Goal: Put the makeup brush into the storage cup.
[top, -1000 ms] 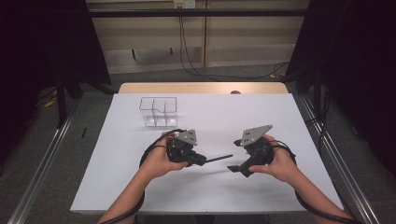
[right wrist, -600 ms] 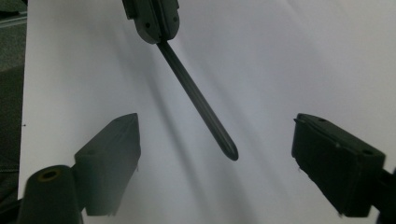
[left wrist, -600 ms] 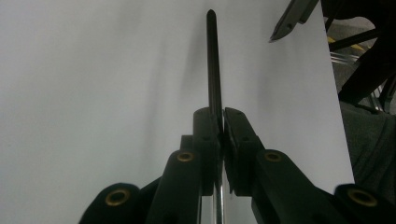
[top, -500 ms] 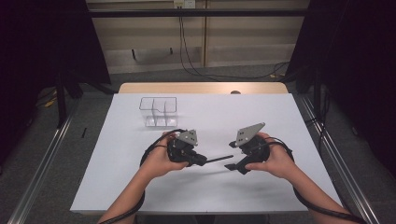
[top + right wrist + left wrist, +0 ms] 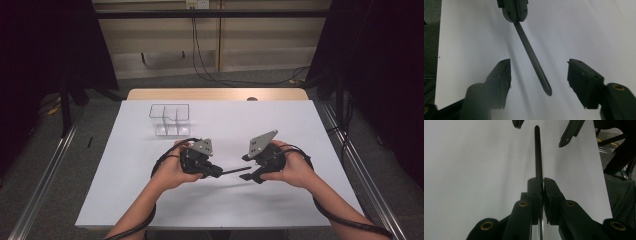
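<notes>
The right tool [image 5: 246,170] has just been closing its jaws, not yet touching, around the free tip of the slim black rod [image 5: 235,171], suggesting a hand-over, while the left tool [image 5: 220,172] clamps its other end, the rod lying level left-right above the worktop [image 5: 125,200] at frame centre.

Both hands hold black tongs, tips facing inward.
Left tongs [image 5: 216,171] are clamped tight; right tongs [image 5: 248,167] have just been closing, jaws apart, pads touching nothing.
</notes>
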`<state>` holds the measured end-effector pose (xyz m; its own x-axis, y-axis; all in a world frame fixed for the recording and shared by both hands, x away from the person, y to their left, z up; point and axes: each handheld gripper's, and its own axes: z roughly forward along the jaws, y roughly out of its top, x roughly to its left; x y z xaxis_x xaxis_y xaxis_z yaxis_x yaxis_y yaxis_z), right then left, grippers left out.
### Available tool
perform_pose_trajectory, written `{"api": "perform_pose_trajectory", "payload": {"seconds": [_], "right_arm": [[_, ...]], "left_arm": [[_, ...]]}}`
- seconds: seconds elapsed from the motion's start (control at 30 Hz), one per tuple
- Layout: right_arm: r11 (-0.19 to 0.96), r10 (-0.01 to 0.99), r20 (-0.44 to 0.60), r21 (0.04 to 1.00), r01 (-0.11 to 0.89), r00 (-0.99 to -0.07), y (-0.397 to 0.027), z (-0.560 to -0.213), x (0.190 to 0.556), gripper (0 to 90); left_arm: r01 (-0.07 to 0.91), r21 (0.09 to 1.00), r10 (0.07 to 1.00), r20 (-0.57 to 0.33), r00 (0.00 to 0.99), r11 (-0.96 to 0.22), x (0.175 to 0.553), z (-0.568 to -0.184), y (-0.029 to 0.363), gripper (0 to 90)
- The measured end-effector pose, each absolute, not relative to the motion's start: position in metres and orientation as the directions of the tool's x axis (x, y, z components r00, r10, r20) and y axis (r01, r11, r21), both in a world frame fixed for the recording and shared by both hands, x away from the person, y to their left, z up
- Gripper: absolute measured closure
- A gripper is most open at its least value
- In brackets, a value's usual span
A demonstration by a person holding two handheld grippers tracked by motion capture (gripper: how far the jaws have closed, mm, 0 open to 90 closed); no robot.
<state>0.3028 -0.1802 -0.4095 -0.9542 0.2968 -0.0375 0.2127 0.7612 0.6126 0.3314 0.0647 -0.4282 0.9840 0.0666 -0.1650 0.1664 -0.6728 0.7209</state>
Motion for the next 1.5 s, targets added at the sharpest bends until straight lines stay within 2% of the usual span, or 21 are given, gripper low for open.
{"api": "perform_pose_trajectory", "payload": {"seconds": [0.13, 0.2, 0.27, 0.4, 0.67, 0.8, 1.0, 1.27, 1.5], "right_arm": [[0.758, 0.3, -0.033, 0.615, 0.218, -0.953, -0.179, -0.409, 0.305, 43.4], [0.759, 0.294, -0.022, 0.613, 0.219, -0.956, -0.178, -0.409, 0.305, 50.0], [0.767, 0.296, -0.008, 0.598, 0.233, -0.955, -0.178, -0.408, 0.306, 52.3], [0.78, 0.279, -0.016, 0.588, 0.216, -0.96, -0.176, -0.409, 0.307, 55.0], [0.803, 0.232, -0.024, 0.569, 0.177, -0.972, -0.169, -0.413, 0.306, 66.1], [0.815, 0.208, -0.037, 0.559, 0.152, -0.977, -0.165, -0.415, 0.305, 67.6], [0.83, 0.189, -0.055, 0.543, 0.13, -0.98, -0.163, -0.416, 0.304, 78.1], [0.835, 0.167, -0.042, 0.537, 0.118, -0.985, -0.165, -0.423, 0.301, 83.8], [0.832, 0.183, -0.018, 0.535, 0.145, -0.983, -0.163, -0.429, 0.299, 84.5]], "left_arm": [[0.165, 0.72, 0.064, -0.166, 0.984, -0.674, 0.331, -0.428, 0.064, 84.2], [0.161, 0.72, 0.059, -0.165, 0.984, -0.675, 0.331, -0.427, 0.064, 84.2], [0.161, 0.723, 0.056, -0.168, 0.984, -0.672, 0.331, -0.427, 0.064, 84.2], [0.156, 0.717, 0.052, -0.165, 0.985, -0.679, 0.331, -0.426, 0.063, 84.2], [0.16, 0.718, 0.049, -0.173, 0.984, -0.678, 0.332, -0.428, 0.063, 84.2], [0.168, 0.72, 0.051, -0.182, 0.982, -0.673, 0.332, -0.43, 0.062, 84.1], [0.166, 0.723, 0.042, -0.186, 0.982, -0.671, 0.333, -0.429, 0.062, 84.1], [0.188, 0.763, 0.044, -0.205, 0.978, -0.619, 0.335, -0.425, 0.064, 83.7], [0.184, 0.766, 0.043, -0.2, 0.979, -0.616, 0.335, -0.426, 0.064, 83.9]]}}
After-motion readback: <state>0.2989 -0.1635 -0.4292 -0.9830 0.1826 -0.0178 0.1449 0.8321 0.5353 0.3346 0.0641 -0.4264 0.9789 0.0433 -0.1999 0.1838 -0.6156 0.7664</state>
